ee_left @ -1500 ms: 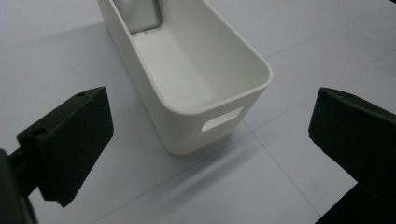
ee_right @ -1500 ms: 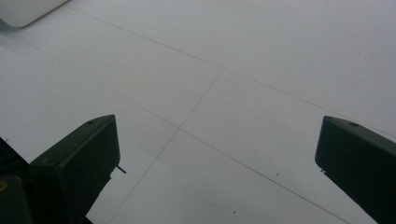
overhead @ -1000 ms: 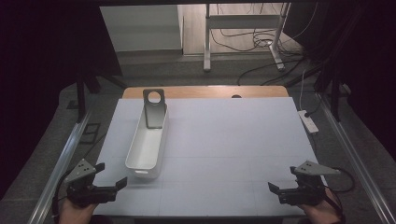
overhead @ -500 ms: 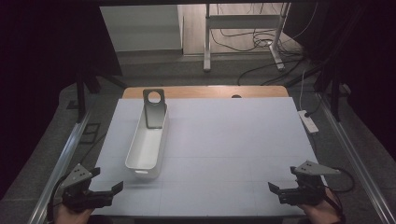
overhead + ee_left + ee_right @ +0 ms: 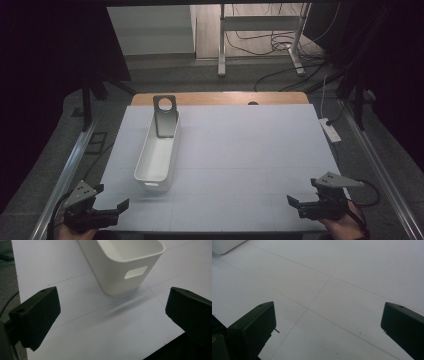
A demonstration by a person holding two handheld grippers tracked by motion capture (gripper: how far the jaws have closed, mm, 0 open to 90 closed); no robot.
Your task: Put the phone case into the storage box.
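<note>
A long white bin (image 5: 159, 150) stands on the left half of the white table mat (image 5: 250, 150). A dark grey stand with a round hole (image 5: 165, 117) leans upright in its far end. My left gripper (image 5: 111, 196) hovers open at the near left corner, short of the bin. In the left gripper view its jaws (image 5: 112, 315) are wide apart, with the bin's near end and handle slot (image 5: 135, 272) ahead. My right gripper (image 5: 303, 192) is open at the near right corner over bare mat, and its jaws (image 5: 327, 325) hold nothing.
A strip of wooden table edge (image 5: 220, 98) shows beyond the mat. A white power strip (image 5: 330, 130) lies off the right side. Metal rails (image 5: 70, 170) run along both sides, and cables trail on the floor behind.
My left gripper has drawn back slightly toward the near left corner. The right gripper, bin and stand have not moved.
</note>
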